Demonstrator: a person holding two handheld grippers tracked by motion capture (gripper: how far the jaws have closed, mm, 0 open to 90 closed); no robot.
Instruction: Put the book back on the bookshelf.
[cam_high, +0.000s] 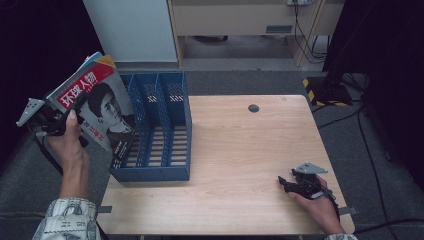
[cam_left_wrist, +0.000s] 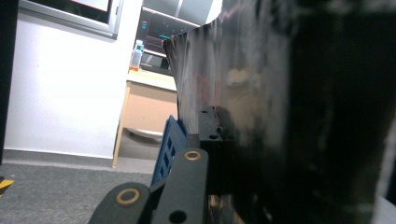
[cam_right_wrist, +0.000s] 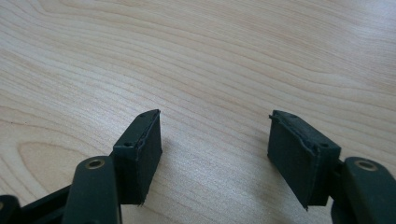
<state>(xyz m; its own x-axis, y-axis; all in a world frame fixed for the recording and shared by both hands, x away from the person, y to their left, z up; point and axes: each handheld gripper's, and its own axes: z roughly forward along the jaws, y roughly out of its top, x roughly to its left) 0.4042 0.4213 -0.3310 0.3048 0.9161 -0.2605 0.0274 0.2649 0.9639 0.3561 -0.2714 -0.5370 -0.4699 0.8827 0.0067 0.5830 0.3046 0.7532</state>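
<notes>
The magazine (cam_high: 100, 107), red-titled with a portrait on its cover, hangs in the air at the left edge of the worktop (cam_high: 240, 150), just above the left compartment of the blue file rack (cam_high: 160, 130). Its long axis tilts, top corner to the far left, lower corner down toward the near right, where it dips into the rack's near left part. The cover faces up and right. The left tongs (cam_high: 52, 120) are clamped on its left edge; in the left gripper view its dark sheet (cam_left_wrist: 261, 116) fills the right side. The right tongs (cam_right_wrist: 215, 154) rest on the worktop at the near right, jaws apart with bare wood between them.
</notes>
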